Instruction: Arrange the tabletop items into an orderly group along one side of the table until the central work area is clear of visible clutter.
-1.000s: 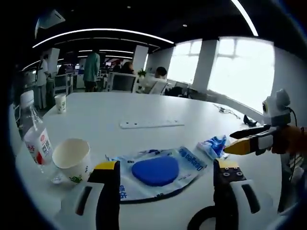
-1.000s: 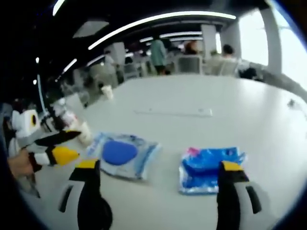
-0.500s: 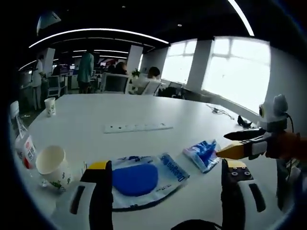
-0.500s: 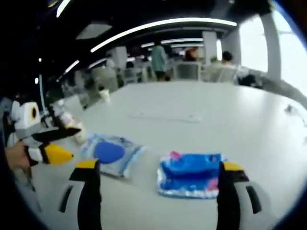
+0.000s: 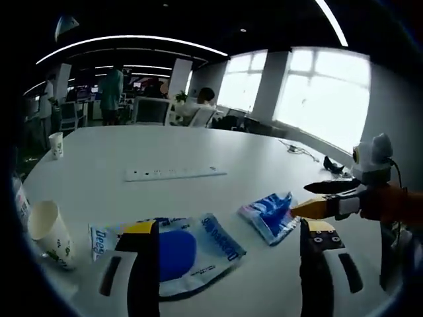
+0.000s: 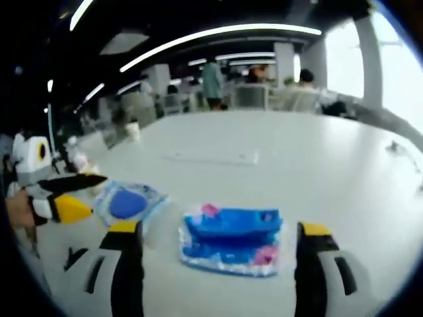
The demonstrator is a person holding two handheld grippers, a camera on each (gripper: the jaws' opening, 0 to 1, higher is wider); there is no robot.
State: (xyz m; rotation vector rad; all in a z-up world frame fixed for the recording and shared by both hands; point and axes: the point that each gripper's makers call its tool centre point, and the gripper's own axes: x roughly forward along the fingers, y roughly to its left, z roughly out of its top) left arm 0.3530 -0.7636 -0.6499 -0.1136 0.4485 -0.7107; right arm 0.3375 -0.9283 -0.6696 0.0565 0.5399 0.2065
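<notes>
A clear packet holding a round blue pad (image 5: pixel 177 251) (image 6: pixel 125 201) lies on the white table (image 5: pixel 198 152), just ahead of my open left gripper (image 5: pixel 225 231). A smaller blue wrapper packet (image 5: pixel 269 212) (image 6: pixel 231 231) lies to its right, directly between the jaws of my open right gripper (image 6: pixel 213 231). A white paper cup (image 5: pixel 49 231) stands at the left. The right gripper (image 5: pixel 330 201) enters the left gripper view from the right, beside the blue wrapper. The left gripper (image 6: pixel 63 198) comes into the right gripper view from the left, jaws apart.
A white power strip (image 5: pixel 175 173) (image 6: pixel 211 157) lies flat further out on the table. Another paper cup (image 5: pixel 55 144) stands at the far left edge. A bottle (image 5: pixel 18 198) pokes in at the left rim. People, chairs and desks fill the room behind.
Both views have swung: the blue pad packet and cup slid left in the left gripper view, and the blue wrapper moved left to sit centred between the right jaws. The items themselves stay put.
</notes>
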